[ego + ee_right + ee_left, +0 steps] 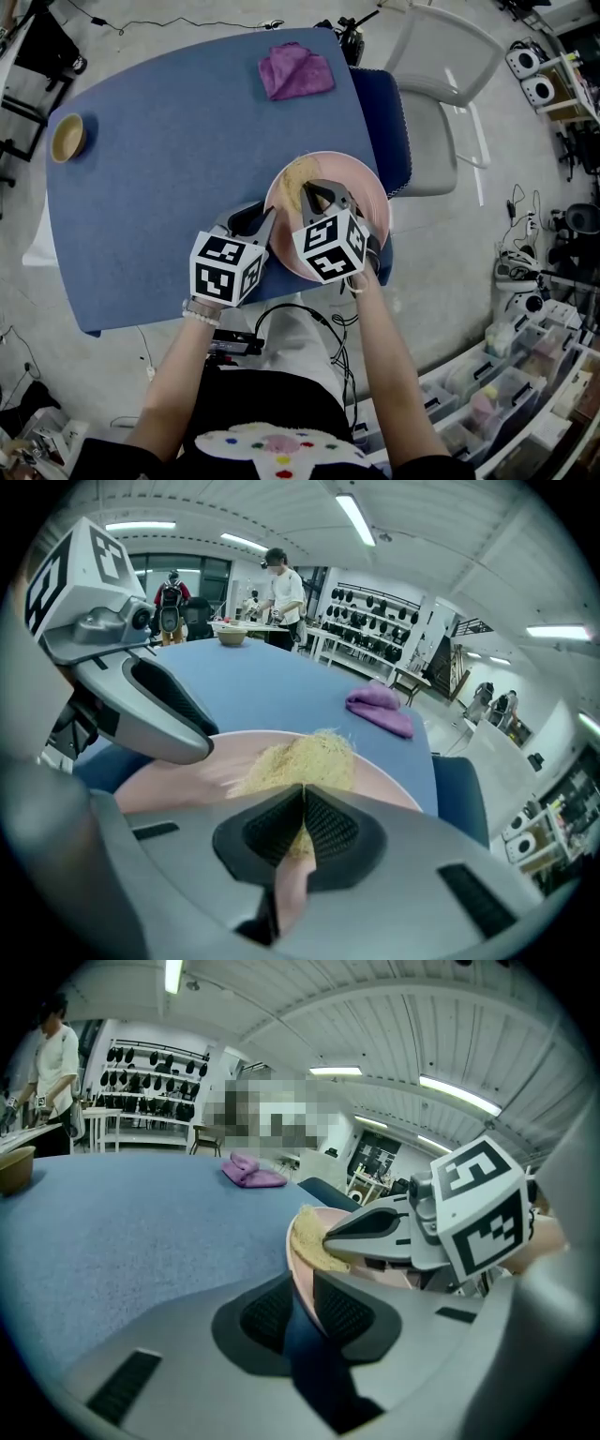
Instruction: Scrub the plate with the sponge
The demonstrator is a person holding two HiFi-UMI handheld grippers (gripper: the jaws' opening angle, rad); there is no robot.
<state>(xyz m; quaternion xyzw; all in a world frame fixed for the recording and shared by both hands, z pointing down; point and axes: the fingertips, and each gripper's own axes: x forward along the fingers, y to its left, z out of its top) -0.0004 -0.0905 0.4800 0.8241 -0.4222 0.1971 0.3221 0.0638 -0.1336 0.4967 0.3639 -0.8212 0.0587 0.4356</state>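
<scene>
We see the left gripper (302, 1312) clamped on the near-left rim of the pink plate (361, 183), with the rim wedged between its two dark pads. The right gripper (303, 827) is closed tight on the yellowish sponge (295, 178). The sponge lies pressed on the plate's inner face toward its far-left part. In the left gripper view the plate looks tipped, but we cannot tell whether any part of it is off the surface.

The plate sits at the near right corner of a blue table (187, 112), whose top looks felt-like and has rounded corners. Across the table, well beyond the plate, lies a crumpled purple cloth (295, 70). Far to the plate's left, at the table's far left corner, stands a small wooden bowl (67, 138). The stretch of blue between the plate and these two things is bare.

Just right of the plate, against the table's edge, there is a dark blue padded seat (380, 122), and past it a white chair (441, 84). The floor (450, 281) around the plate's side of the table is grey, with black cables trailing over it. Clear storage bins (506, 375) are stacked near and to the right of the plate.

Beyond the plate and the bowl, a person (281, 588) in a white shirt stands at another table. Wall racks (155, 1072) there hold rows of dark items. Long light strips (356, 517) run along the pale ceiling above.
</scene>
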